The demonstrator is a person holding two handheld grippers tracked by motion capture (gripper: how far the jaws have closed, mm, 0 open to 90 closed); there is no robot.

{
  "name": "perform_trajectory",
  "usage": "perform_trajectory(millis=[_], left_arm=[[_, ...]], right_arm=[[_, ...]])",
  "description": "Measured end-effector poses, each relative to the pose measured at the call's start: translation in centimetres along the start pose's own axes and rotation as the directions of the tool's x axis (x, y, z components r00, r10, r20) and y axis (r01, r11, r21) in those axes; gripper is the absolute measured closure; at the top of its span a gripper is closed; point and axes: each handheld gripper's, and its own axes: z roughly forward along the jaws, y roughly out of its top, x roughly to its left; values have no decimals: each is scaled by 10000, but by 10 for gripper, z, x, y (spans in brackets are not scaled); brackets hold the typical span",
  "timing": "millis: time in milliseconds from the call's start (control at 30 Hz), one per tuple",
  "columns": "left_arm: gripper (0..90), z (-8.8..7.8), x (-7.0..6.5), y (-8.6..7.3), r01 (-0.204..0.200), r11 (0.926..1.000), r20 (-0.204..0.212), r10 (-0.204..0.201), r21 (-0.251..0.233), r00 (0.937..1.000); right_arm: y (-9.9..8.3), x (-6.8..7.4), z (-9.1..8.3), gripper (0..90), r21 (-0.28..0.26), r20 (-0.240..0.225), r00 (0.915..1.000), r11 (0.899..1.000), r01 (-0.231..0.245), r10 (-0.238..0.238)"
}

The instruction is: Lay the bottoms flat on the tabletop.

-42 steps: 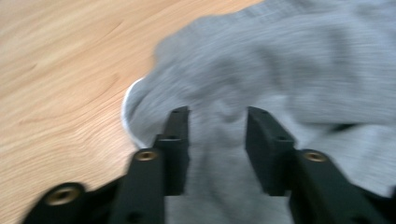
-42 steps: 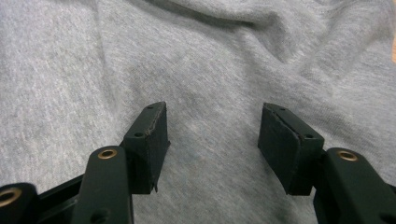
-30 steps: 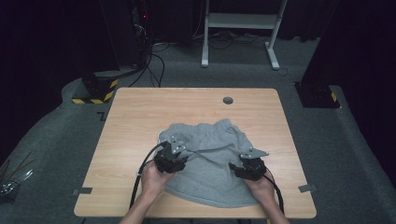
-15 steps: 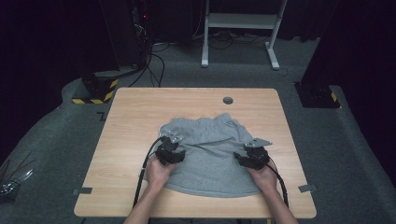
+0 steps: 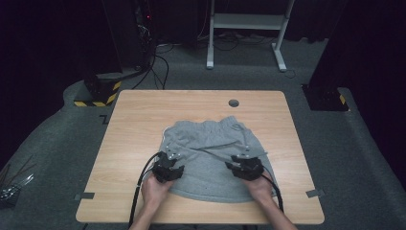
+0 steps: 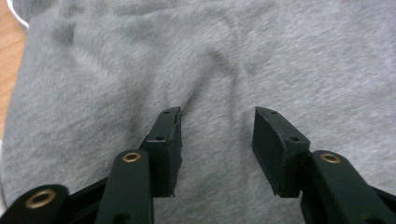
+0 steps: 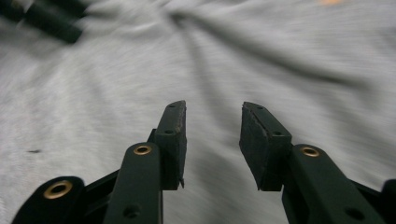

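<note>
Grey sweat shorts (image 5: pixel 210 141) lie spread on the wooden table (image 5: pixel 139 120), waistband at the far side, with a white drawstring (image 5: pixel 238 127). My left gripper (image 5: pixel 171 158) rests low over the left leg of the shorts (image 6: pixel 140 56). In the left gripper view, the left gripper (image 6: pixel 217 116) has its jaws apart on flat cloth beside a small crease. My right gripper (image 5: pixel 244 159) is over the right leg. The right gripper (image 7: pixel 212 109) also stands parted above the shorts (image 7: pixel 303 70). Both pairs of jaws have just been closing; no fold is pinched between them.
A round cable hole (image 5: pixel 233 103) sits near the table's far edge. Tape patches (image 5: pixel 84 195) mark the front corners. Behind the table stand a white frame (image 5: pixel 249 21) and a black-and-yellow base (image 5: pixel 95 93). Cables trail off the front edge.
The shorts lie flatter and more spread than a second ago. My right gripper has shifted inward to the left; the left gripper went forward, then drew back toward the person.
</note>
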Motion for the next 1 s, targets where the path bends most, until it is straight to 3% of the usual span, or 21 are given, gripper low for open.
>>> perform_trajectory(millis=[67, 133, 233, 333, 500, 600, 667, 767, 867, 900, 933, 967, 1000], left_arm=[[643, -1, -1, 1, -194, 9998, 97, 193, 38, 9998], [759, -2, -4, 2, -482, 9986, 202, 477, 237, 9987], [854, -4, -7, 3, -744, 9961, 261, 732, 482, 9970], [867, -11, -9, -3, -768, 9959, 442, 747, 475, 9962], [866, -32, -15, -14, -656, 9978, 716, 645, 127, 9953], [862, -39, -22, -23, -1103, 9926, 614, 1072, 504, 9923], [862, -37, -28, -29, -1476, 9847, 514, 1433, 931, 9883], [829, -38, -26, -30, -1251, 9888, 607, 1204, 809, 9909], [677, -37, -19, -26, -808, 9960, 414, 792, 380, 9960], [639, -35, -14, -23, -450, 9990, 277, 452, -87, 9986], [557, -33, -11, -22, -213, 9994, 210, 219, -285, 9995], [516, -33, -11, -22, -213, 9994, 210, 219, -285, 9995], [494, -28, -3, -19, 289, 9974, 100, -283, -658, 9996]], right_arm=[[3, 10, 14, 625, 258, -387, 9992, 9997, 46, -36], [6, 18, 25, 647, 502, -516, 9984, 9984, 273, -247], [7, 24, 33, 736, 676, -569, 9970, 9962, 557, -518], [9, 27, 31, 862, 853, -763, 9930, 9917, 964, -899], [6, 33, 22, 878, 834, -1022, 9872, 9878, 1314, -1227], [3, 39, 15, 878, 698, -1294, 9832, 9879, 1388, -1290], [-1, 45, 13, 877, 745, -1460, 9781, 9843, 1602, -1481], [-6, 46, 11, 867, 807, -1480, 9772, 9830, 1651, -1520], [-7, 38, 3, 758, 484, -1199, 9848, 9900, 1323, -1257], [-7, 34, 0, 744, 372, -1046, 9882, 9925, 1164, -1119], [-7, 20, -9, 716, 155, -492, 9969, 9979, 629, -621], [-7, 20, -9, 716, 155, -492, 9969, 9979, 629, -621], [-8, 0, -17, 704, 82, 276, 9996, 9999, -59, 56]])
